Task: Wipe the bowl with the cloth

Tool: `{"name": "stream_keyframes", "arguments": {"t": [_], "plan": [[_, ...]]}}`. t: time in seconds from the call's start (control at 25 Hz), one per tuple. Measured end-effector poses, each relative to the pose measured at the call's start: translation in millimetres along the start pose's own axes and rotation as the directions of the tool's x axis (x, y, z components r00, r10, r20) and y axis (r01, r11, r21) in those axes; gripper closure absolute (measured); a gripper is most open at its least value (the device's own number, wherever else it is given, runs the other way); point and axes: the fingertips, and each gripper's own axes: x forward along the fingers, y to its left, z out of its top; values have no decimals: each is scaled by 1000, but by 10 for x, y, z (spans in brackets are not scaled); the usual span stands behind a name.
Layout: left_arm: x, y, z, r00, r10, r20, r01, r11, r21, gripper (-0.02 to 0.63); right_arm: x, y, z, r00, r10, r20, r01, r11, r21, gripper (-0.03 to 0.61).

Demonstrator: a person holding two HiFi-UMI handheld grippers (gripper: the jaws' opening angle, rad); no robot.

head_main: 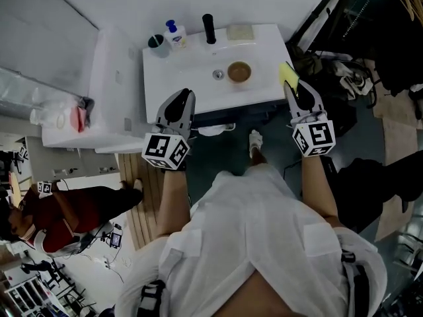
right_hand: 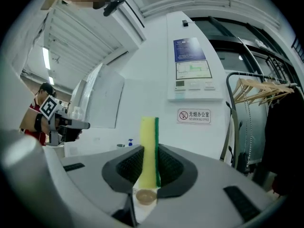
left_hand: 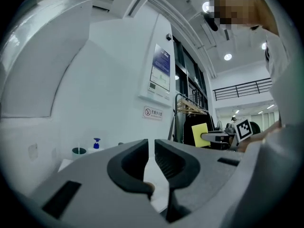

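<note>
A small brown bowl (head_main: 238,71) sits in the white basin (head_main: 172,78), beside the drain. It shows low between the jaws in the right gripper view (right_hand: 146,196). My right gripper (head_main: 293,84) hovers at the basin's right front corner, shut on a yellow sponge with a green scouring face (head_main: 286,73). The sponge stands upright between the pads (right_hand: 149,146). My left gripper (head_main: 188,94) hangs over the basin's front left edge. Its jaws stand a narrow slit apart with nothing between them (left_hand: 151,148).
At the back of the basin stand a grey cup (head_main: 158,45), a blue-capped soap bottle (head_main: 175,35), a black faucet (head_main: 209,28) and a pale pad (head_main: 240,32). A seated person (head_main: 59,216) is at lower left. Dark clutter (head_main: 370,65) lies on the floor at right.
</note>
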Motion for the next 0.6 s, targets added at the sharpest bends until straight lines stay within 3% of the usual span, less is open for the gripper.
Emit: {"name": "stream_keyframes", "arguments": {"t": [0.28, 0.6], "plan": [[1060, 171, -380, 995, -18, -100, 17, 1000, -17, 566, 736, -576, -266, 998, 59, -33, -59, 998, 8, 500], [2010, 118, -961, 965, -63, -255, 54, 998, -41, 566, 1360, -1067, -587, 984, 152, -93, -151, 988, 18, 500]]}}
